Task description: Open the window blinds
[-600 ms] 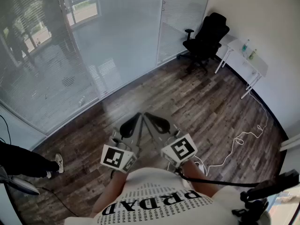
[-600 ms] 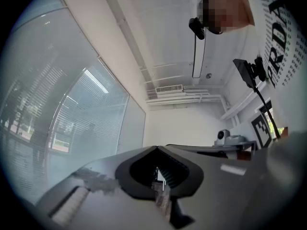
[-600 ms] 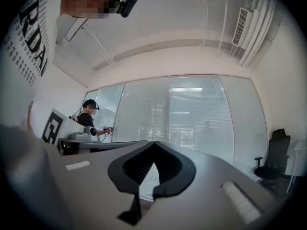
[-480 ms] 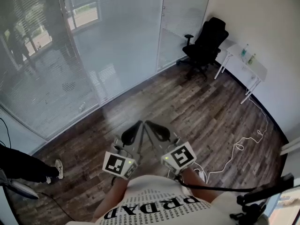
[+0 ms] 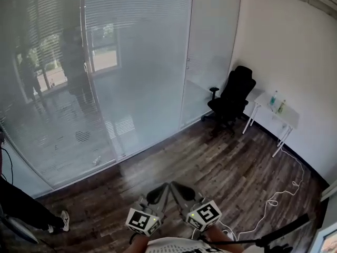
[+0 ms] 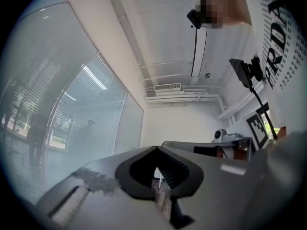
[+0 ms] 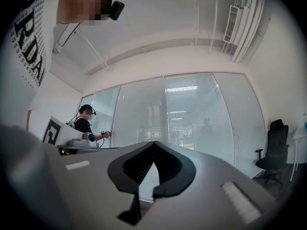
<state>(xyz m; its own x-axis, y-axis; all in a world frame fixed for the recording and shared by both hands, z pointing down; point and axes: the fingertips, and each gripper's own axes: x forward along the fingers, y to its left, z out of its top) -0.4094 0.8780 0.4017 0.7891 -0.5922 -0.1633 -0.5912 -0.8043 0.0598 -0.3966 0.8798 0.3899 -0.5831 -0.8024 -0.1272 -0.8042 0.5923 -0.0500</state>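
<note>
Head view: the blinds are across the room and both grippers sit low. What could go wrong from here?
The cable loops across the floor on the right; walking forward could snag it.
A bystander stands at the left near the blinds; a swung gripper could hit them.
The left gripper and right gripper are shut and empty; unopened, they may only knock the blinds.

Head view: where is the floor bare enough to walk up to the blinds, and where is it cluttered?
The wood floor is bare through the middle, straight ahead to the blinds. Crowded at right: the office chair and white table in the corner, and a white cable trailing across the boards. At far left, another person's shoe.
</note>
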